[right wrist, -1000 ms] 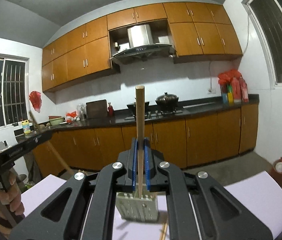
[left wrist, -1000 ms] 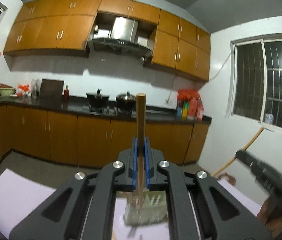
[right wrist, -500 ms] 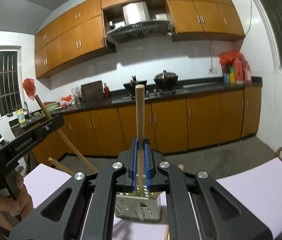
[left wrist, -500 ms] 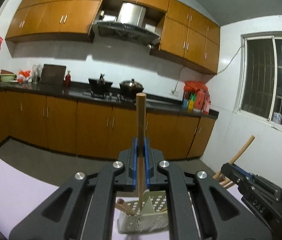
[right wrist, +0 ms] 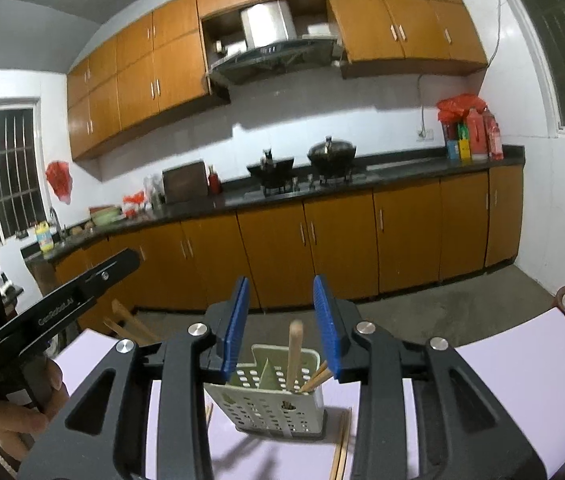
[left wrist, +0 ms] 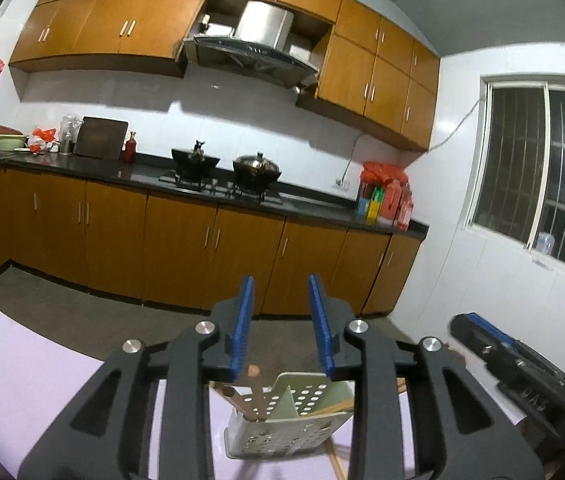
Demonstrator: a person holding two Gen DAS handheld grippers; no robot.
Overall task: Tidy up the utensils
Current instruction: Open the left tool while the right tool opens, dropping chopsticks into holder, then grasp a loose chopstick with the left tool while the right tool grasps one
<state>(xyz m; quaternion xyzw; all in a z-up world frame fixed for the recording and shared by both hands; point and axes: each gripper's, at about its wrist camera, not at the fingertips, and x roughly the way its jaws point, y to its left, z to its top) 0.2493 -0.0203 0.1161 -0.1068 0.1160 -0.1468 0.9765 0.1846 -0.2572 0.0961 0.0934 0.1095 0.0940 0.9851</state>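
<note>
orange-cabinet kitchen, lavender table (right wrist: 522,360) | left gripper (left wrist: 282,328) and right gripper (right wrist: 284,322) both spread apart, empty, above holder (right wrist: 278,400) | wooden sticks (right wrist: 294,354) stand inside, slots keep them upright | loose chopsticks (right wrist: 340,444) lie beside, probably next

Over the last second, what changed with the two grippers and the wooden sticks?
Both the left gripper and right gripper opened, releasing their wooden sticks into the perforated holder. The holder stays upright on the lilac mat, loose chopsticks beside it.
</note>
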